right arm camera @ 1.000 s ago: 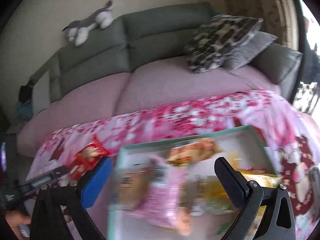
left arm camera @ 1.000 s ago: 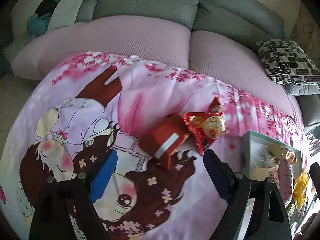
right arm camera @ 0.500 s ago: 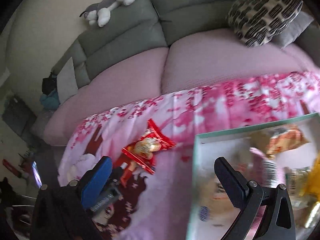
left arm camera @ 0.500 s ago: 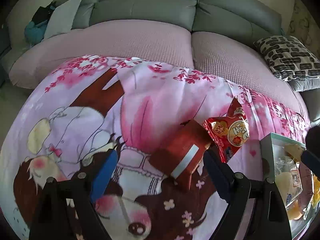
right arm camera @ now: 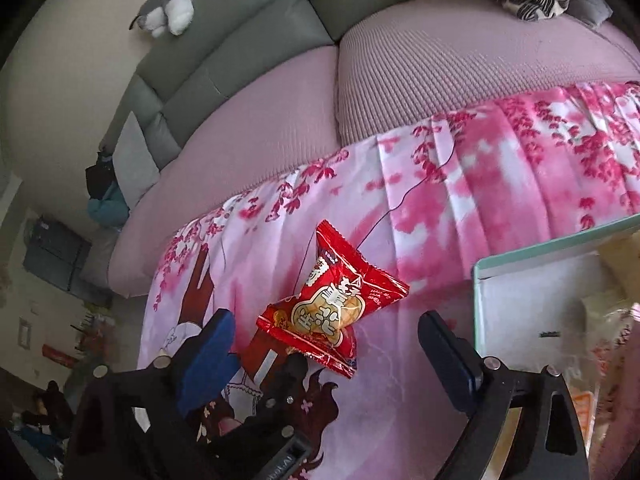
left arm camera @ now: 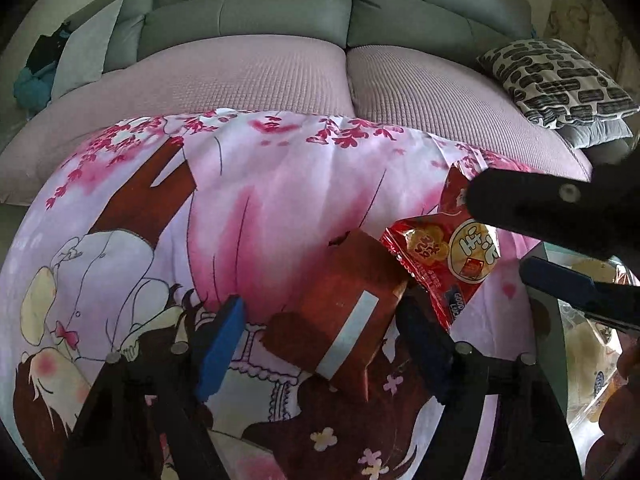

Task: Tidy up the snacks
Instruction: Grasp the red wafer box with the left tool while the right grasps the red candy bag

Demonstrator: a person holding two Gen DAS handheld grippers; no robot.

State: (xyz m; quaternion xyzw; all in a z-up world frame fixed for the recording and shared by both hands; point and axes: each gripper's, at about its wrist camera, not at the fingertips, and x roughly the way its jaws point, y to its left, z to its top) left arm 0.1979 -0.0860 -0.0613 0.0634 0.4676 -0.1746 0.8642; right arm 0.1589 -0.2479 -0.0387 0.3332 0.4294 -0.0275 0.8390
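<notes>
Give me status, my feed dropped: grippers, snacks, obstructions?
Left gripper closing around red box, pads not touching. Right gripper open, closing above red snack packet. Packet overlaps box. Tray alongside, clear.

Soft, even daylight fills both views, with weak shadows. Fisheye distortion bends the sofa [left arm camera: 248, 16] and darkens the corners. The right edge of each view is smeared, perhaps from motion; centres stay reasonably sharp.

- Snack box [left arm camera: 340, 316] lies on printed cloth [left arm camera: 260, 200].
- Snack packet [left arm camera: 444, 256] touches box at its 2 o'clock.
- Tray [right arm camera: 520, 264] sits at packet's 3 o'clock.
- Sofa [left arm camera: 248, 68] lies at 12 o'clock.
</notes>
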